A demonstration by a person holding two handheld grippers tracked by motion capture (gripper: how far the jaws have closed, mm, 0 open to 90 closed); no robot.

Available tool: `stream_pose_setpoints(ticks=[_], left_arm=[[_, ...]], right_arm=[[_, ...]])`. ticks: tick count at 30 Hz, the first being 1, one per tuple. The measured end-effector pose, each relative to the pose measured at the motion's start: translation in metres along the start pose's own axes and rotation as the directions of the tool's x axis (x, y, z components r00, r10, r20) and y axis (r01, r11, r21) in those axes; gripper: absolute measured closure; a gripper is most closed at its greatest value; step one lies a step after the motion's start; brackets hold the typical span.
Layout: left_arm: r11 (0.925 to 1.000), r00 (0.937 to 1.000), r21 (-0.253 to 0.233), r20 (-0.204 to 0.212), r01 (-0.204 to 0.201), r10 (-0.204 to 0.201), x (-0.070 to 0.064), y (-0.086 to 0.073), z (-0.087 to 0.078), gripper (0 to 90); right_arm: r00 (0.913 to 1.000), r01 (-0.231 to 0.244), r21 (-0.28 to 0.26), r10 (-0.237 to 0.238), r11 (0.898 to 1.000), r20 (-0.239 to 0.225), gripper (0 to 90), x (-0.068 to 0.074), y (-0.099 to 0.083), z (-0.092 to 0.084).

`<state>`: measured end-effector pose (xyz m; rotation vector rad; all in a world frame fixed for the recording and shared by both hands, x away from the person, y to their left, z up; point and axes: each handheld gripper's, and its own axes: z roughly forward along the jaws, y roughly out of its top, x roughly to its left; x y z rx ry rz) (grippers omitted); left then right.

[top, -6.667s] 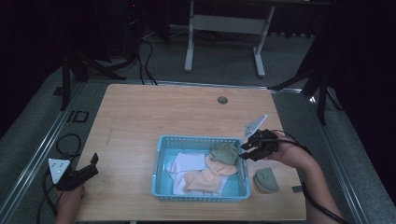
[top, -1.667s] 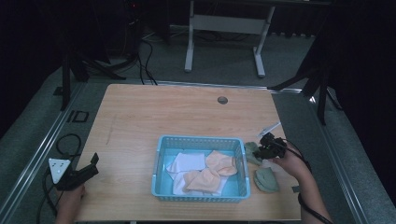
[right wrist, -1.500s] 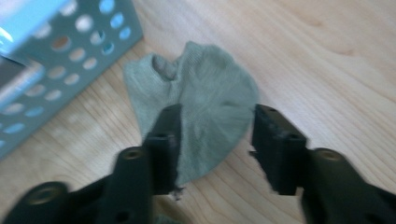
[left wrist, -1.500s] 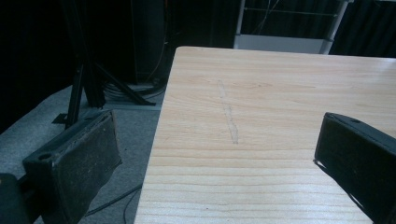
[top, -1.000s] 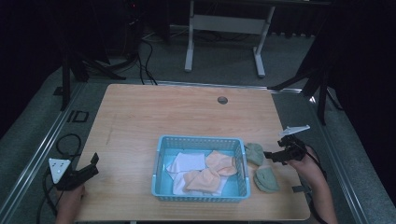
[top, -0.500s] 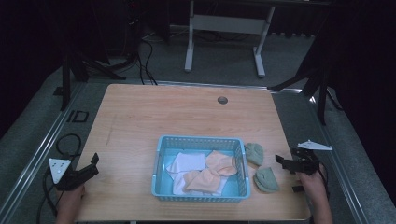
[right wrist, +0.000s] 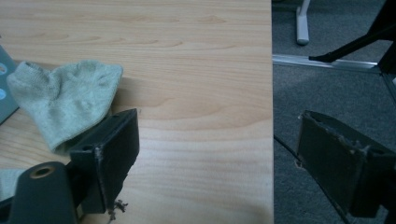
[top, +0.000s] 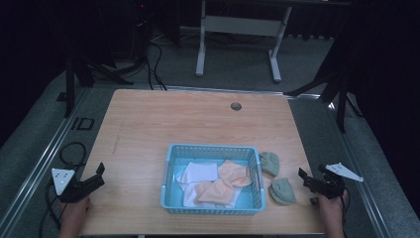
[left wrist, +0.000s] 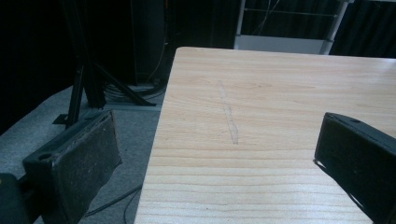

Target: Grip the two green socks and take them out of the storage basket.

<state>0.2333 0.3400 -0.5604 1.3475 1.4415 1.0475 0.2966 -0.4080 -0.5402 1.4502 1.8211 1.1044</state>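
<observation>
Both tongs gape empty at the desk's near corners.
Left tongs (top: 99, 174) and right tongs (top: 303, 176) flank a blue basket (top: 214, 208); two green socks (top: 282, 190) lie beside it.

No readable text, labels, brands or numbers anywhere. The table (top: 198, 124), the blue basket (top: 214, 149) and the green socks (top: 270, 162) carry no print. A dark mark on the floor left of the table (top: 82, 123) is too blurred to read.
</observation>
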Motion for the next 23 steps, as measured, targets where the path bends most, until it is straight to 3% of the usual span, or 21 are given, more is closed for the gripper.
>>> stream_pose_setpoints(ticks=[6,11,14,18,23], left_arm=[[1.0,1.0,0.001,-0.002,-0.001,0.001,0.0,0.0,0.0,0.5],[1.0,1.0,0.003,-0.002,-0.005,0.005,-0.001,0.0,0.0,0.5],[1.0,1.0,0.003,-0.002,-0.004,0.004,-0.001,0.0,0.001,0.5],[1.0,1.0,0.003,-0.003,-0.003,0.003,-0.001,0.0,0.001,0.4],[1.0,1.0,0.003,-0.003,-0.003,0.003,0.0,0.0,0.001,0.5]], right_arm=[[0.9995,0.013,-0.043,-0.012,0.999,0.028,13.6,0.0,-0.011,-0.003],[0.9947,-0.044,-0.124,0.055,0.991,0.087,13.6,-0.008,-0.016,-0.009],[0.9902,-0.097,-0.17,0.112,0.981,0.084,13.6,-0.014,-0.019,-0.012],[0.9877,-0.108,-0.191,0.127,0.976,0.091,13.7,-0.015,-0.02,-0.013],[0.9897,-0.094,-0.179,0.111,0.979,0.09,13.7,-0.014,-0.019,-0.012]])
